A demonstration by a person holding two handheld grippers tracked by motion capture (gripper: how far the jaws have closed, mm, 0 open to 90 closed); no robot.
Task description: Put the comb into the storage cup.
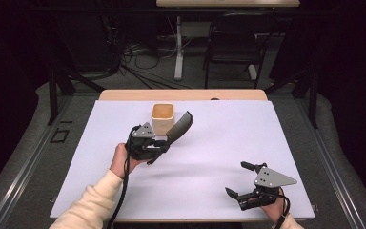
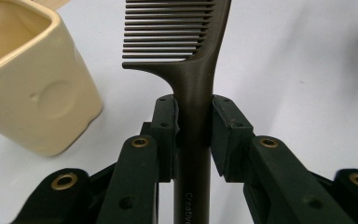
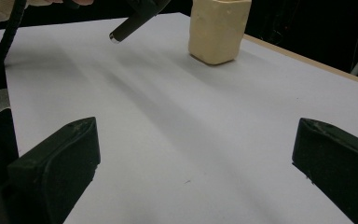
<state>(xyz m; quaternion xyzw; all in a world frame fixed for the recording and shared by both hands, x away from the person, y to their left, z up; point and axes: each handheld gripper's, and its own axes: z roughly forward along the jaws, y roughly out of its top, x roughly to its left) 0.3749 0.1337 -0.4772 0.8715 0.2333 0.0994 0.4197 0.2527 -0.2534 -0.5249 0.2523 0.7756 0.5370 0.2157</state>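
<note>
We had the left tongs [image 1: 164,143] clamped on the comb [image 1: 180,126], jaws closed on its handle just below the teeth, as the left gripper view showed with the comb [image 2: 193,93] running straight out between them. Comb was off the counter [image 1: 205,157], long axis slanting up and away from the hand, toothed end high, handle butt low and sticking out behind the jaws toward us. The cream cup [image 1: 162,117] stood upright near the far middle of the counter, mouth open upward, just beside the tongs on their left; in the left gripper view the cup [image 2: 32,84] sat left of the comb with a clear gap, not touching. In the high view the toothed end reached past the cup's right side, not over its mouth. So our read: if the comb was meant for the cup, the move turned on swinging it left and tipping it toward vertical. Left hand was the nearer by far. Right tongs [image 1: 244,180] sat wide open and empty, low at the near right corner, well apart from the cup [image 3: 219,28].
</note>
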